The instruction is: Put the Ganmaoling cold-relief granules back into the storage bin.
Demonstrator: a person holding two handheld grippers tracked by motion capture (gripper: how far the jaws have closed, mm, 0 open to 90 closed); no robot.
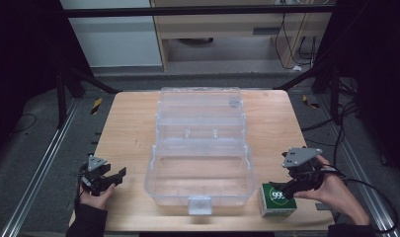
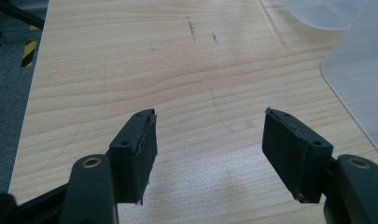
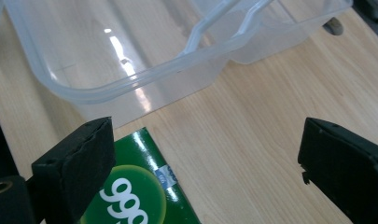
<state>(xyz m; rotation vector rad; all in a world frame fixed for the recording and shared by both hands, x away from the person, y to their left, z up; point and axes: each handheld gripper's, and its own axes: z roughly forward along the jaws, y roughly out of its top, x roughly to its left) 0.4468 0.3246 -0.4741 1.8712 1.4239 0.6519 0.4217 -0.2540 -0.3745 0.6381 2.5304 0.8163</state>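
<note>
The right claw [image 1: 286,190] is held with its jaws spread wide and nothing clamped between them, just above the green box [image 1: 276,200], which lies flat on the table [image 1: 128,123] near the front edge, just beside the right front corner of the clear plastic case [image 1: 200,148]. The left claw [image 1: 113,178] is likewise held apart over bare wood, well left of the open case.
</note>
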